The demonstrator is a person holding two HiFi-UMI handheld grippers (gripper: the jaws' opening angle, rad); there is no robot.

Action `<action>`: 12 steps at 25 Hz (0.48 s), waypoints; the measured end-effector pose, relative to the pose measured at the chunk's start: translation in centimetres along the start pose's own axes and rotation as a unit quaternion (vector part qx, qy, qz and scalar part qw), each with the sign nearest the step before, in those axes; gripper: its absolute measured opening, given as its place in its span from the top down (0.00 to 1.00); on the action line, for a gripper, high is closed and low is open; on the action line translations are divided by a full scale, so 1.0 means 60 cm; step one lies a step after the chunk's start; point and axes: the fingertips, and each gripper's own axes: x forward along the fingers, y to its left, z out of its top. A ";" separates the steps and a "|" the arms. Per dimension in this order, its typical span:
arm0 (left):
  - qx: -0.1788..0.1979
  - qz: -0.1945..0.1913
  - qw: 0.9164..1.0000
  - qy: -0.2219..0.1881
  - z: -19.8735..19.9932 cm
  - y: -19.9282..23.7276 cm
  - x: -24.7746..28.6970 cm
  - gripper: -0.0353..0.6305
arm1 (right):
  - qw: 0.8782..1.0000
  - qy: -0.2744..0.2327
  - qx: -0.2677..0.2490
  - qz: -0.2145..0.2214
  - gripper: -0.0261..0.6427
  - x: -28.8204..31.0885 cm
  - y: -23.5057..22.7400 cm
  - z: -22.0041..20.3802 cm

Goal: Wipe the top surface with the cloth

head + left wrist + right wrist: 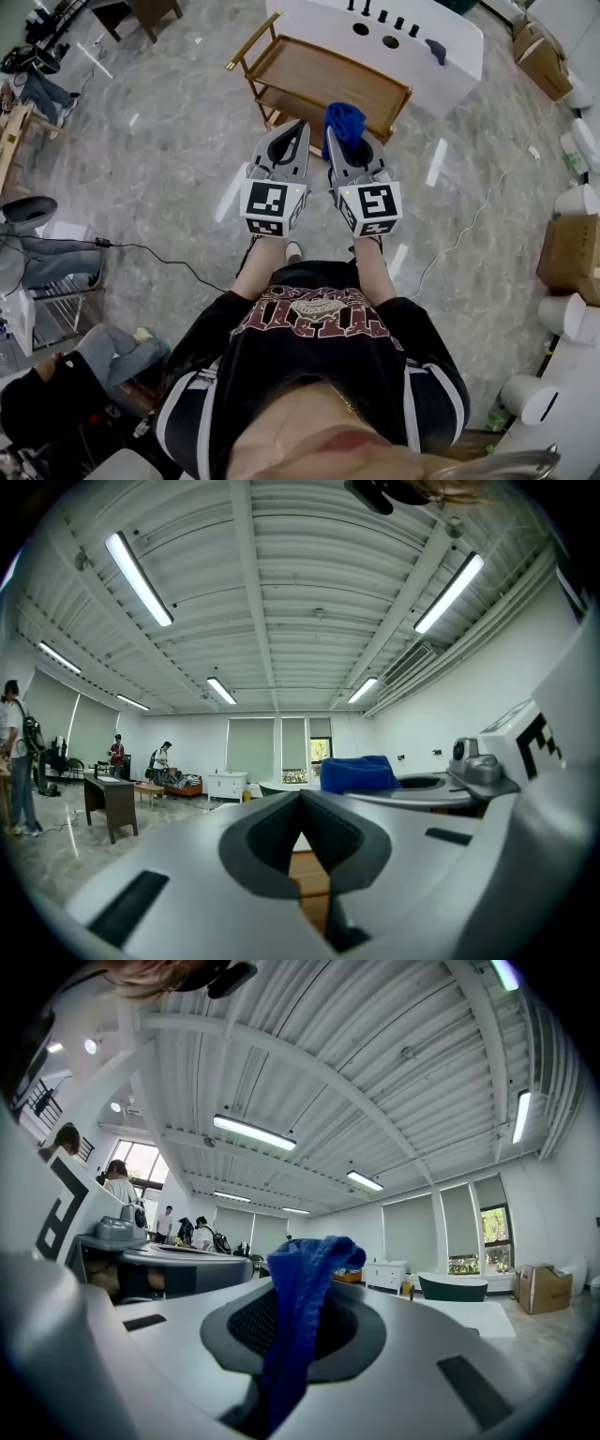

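- The left gripper (298,131) has its jaws together with nothing between them, and is held just beside the right one.
- The right gripper (298,1274) is clamped on the blue cloth (344,122), which bunches up past the jaw tips.
- I judge this to be the carry toward the surface: the cloth hangs in the air and wiping has not begun.
- The next move calls for lowering the cloth flat onto the wooden cart (323,80) just ahead, then sweeping along its top; the raised rail at the edges could catch the cloth.
- The cart's top looks bare.
- It stands on a grey marbled floor (169,141).
- Beyond is a white counter (431,47) with round holes.
- A cable (469,225) trails to the right.
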 end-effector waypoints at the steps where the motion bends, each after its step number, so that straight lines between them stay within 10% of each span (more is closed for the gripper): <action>1: 0.001 -0.002 1.000 0.003 -0.003 0.011 0.000 0.88 | 1.000 0.001 0.002 -0.002 0.87 0.010 0.005 -0.002; 12: -0.021 0.011 1.000 0.012 -0.021 0.120 0.029 0.88 | 1.000 0.022 0.001 0.018 0.87 0.126 0.036 -0.016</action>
